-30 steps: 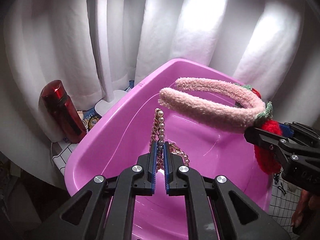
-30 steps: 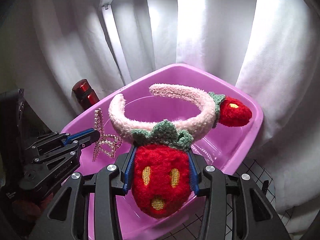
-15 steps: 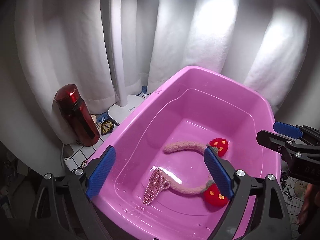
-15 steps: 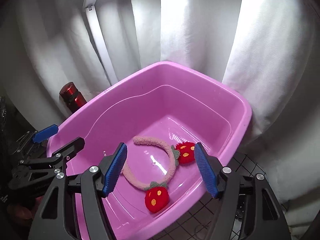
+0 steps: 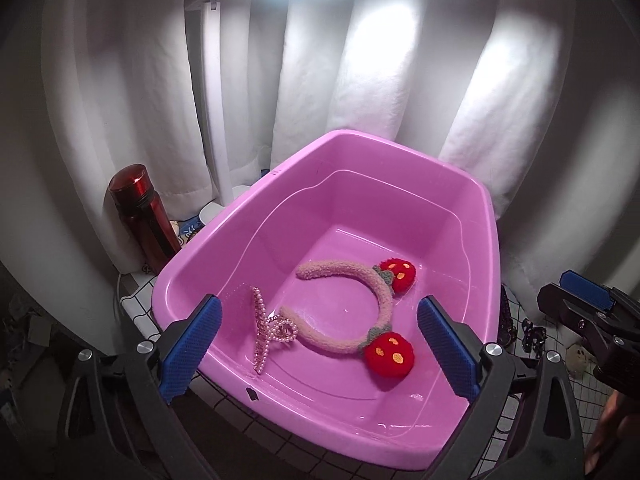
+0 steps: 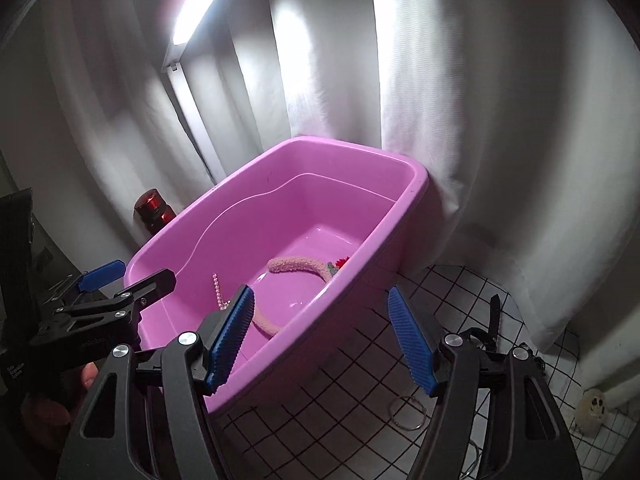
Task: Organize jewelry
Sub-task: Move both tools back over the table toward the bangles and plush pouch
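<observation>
A pink fuzzy headband (image 5: 372, 296) with two red strawberries lies on the floor of the purple tub (image 5: 490, 216). A pearl hair clip (image 5: 266, 330) lies beside its left end. My left gripper (image 5: 320, 344) is open and empty, above the tub's near rim. My right gripper (image 6: 322, 338) is open and empty, over the tub's right rim (image 6: 352, 264). In the right wrist view part of the headband (image 6: 298, 266) and the clip (image 6: 218, 292) show inside the tub. The right gripper also shows at the right edge of the left wrist view (image 5: 582, 312).
A red bottle (image 5: 144, 216) stands left of the tub by a white lamp post (image 5: 214, 92). White curtains hang behind. On the white grid cloth (image 6: 360, 384) right of the tub lie a thin ring (image 6: 408, 416), a black clip (image 6: 494, 318) and a small skull (image 6: 594, 408).
Both grippers opened and dropped the headband and pearl clip into the tub, then drew back and up. The right gripper swung toward the right, over the grid cloth.
</observation>
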The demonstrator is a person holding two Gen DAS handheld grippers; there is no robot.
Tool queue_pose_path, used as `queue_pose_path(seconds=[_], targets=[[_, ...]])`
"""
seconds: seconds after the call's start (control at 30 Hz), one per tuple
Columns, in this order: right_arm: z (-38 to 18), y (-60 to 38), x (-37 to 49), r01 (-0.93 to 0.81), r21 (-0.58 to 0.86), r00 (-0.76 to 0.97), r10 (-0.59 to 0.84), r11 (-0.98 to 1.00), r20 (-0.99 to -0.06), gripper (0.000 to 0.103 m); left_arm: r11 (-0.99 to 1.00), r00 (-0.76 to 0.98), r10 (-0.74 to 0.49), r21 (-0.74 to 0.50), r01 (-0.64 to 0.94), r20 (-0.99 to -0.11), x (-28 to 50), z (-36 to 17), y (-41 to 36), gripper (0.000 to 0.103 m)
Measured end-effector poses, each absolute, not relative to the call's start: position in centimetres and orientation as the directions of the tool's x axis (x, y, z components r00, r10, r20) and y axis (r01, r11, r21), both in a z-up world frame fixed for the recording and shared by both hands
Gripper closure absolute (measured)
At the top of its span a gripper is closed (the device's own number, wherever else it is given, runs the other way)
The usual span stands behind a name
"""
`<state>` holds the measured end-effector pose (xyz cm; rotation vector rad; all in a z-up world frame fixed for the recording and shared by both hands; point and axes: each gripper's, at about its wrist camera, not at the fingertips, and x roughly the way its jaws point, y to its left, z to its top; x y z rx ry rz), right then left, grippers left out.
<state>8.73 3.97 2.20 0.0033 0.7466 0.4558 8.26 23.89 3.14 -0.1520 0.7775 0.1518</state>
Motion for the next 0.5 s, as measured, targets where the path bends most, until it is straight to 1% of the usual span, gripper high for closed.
queue_pose_path(seconds=[0.17,0.27,0.5], targets=[[2.2,0.4,5.1,-0.342,0.175,0.677,0.371,0.923,-0.635,0.033,0.986,0.722,0.029,-0.1,-0.135,-0.691,7.0,4.1,20.5,0.006],[2.0,-2.5,2.8,-0.289,0.171,0.705,0.33,0.942,-0.628,0.032,0.99,0.734,-0.015,-0.114,-0.085,-0.679,5.9,4.5,18.3,0.006],[-0.5,-10.2,-1.8,-0.124,0.179,0.718,0.212,0.976,-0.662,0.031,0.985,0.728,-0.145,-0.165,0.045,-0.67,3.5,3.9,12.7,0.006]])
